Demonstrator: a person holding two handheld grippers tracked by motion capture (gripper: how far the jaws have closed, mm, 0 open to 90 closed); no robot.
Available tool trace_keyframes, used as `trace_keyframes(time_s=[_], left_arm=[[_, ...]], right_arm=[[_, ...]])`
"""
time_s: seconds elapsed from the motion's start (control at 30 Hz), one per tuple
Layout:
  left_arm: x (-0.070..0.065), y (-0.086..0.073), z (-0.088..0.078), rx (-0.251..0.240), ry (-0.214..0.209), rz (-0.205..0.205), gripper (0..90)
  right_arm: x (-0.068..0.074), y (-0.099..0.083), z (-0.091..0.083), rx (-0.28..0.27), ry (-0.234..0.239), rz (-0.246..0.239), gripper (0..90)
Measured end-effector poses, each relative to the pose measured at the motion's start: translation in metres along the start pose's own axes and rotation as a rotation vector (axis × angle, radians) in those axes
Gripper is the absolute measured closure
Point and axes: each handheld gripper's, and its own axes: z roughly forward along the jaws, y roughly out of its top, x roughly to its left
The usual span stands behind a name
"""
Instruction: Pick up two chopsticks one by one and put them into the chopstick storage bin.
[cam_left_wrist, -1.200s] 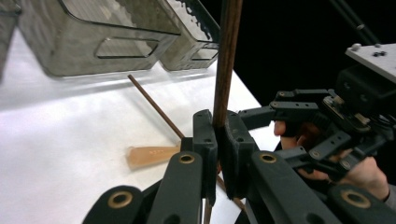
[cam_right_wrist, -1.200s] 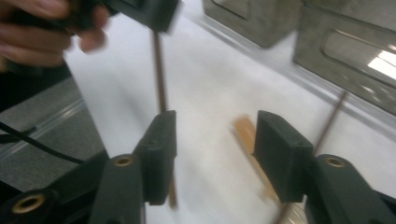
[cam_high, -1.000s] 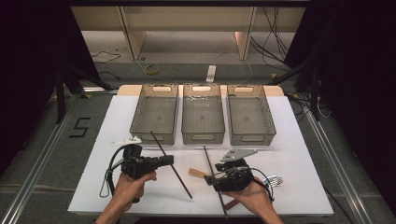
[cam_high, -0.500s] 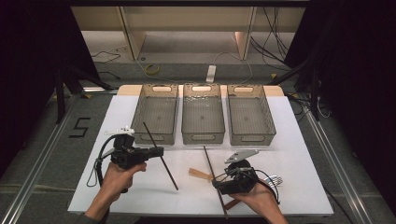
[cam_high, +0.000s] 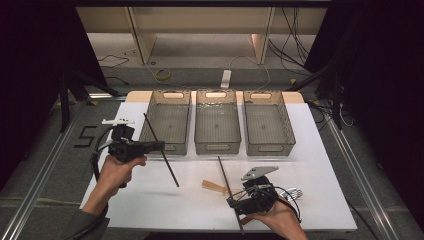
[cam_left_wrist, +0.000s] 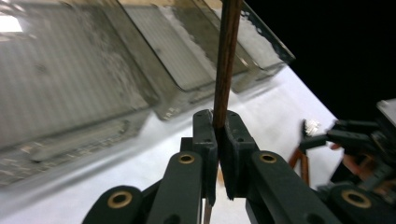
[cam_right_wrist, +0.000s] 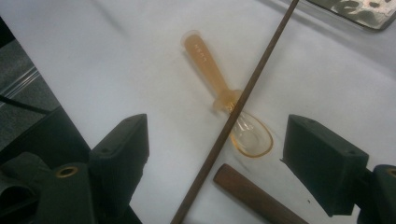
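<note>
My left gripper (cam_high: 158, 146) is raised in front of the left bin (cam_high: 170, 122) and is shut on a dark chopstick (cam_high: 162, 152) that slants down to the right. In the left gripper view the pads (cam_left_wrist: 205, 135) clamp that chopstick (cam_left_wrist: 226, 70), which stands up between them. My right gripper (cam_high: 234, 202) rests near the front edge, and its jaws have just been opening. A second chopstick (cam_right_wrist: 233, 112) lies on the table between the wide-apart fingers (cam_right_wrist: 123, 140), across an orange clear spoon (cam_right_wrist: 219, 93). Nothing presses on it.
Three empty mesh bins stand in a row at the back: the left one, the middle bin (cam_high: 216, 125) and the right bin (cam_high: 267, 125). A fork (cam_high: 296, 192) lies right of my right gripper. A brown wooden handle (cam_right_wrist: 252, 193) lies by the spoon.
My left hand has gone left and up with its chopstick, away from the table's middle. The right gripper's jaws have spread apart and the second chopstick lies on the table.
</note>
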Motion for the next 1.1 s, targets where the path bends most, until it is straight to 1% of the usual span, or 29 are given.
trace_keyframes(time_s=[0.1,0.2,0.3,0.4,0.47,0.53,0.63,0.73,0.77,0.83,0.93,1.1], left_arm=[[0.0,0.016,-0.006,0.0,0.027,0.017,85.2],[0.0,0.03,-0.007,0.001,0.049,0.035,85.2],[0.0,0.044,-0.008,-0.006,0.06,0.036,85.2],[0.002,0.058,-0.007,-0.009,0.076,0.037,85.2],[0.003,0.066,-0.006,-0.023,0.071,0.02,85.2],[0.005,0.074,-0.005,-0.034,0.077,0.017,85.1],[0.008,0.083,0.001,-0.045,0.098,0.014,85.1],[0.015,0.09,0.01,-0.037,0.12,0.009,85.1],[0.017,0.092,0.013,-0.041,0.13,0.003,85.1],[0.022,0.095,0.018,-0.041,0.147,-0.002,85.1],[0.03,0.099,0.025,-0.047,0.162,-0.022,85.1],[0.042,0.106,0.033,-0.057,0.169,-0.076,85.1]], right_arm=[[0.0,-0.001,0.001,0.003,0.004,-0.006,23.4],[0.002,-0.001,0.001,0.002,0.006,-0.007,23.4],[0.002,-0.001,0.0,-0.001,0.007,-0.013,23.4],[0.002,-0.001,0.0,-0.002,0.005,-0.009,23.3],[0.001,-0.001,0.0,-0.005,0.006,-0.01,23.4],[0.001,-0.002,0.0,-0.009,0.025,-0.008,23.3],[0.002,-0.002,-0.001,-0.016,0.035,-0.009,22.8],[0.002,-0.002,-0.002,-0.026,0.042,-0.009,22.6],[0.003,-0.002,-0.003,-0.026,0.05,-0.003,22.6],[0.004,-0.003,-0.004,-0.026,0.051,-0.006,22.6],[0.005,-0.003,-0.004,-0.028,0.054,-0.012,22.6],[0.004,-0.004,-0.006,-0.029,0.06,-0.011,22.7]])
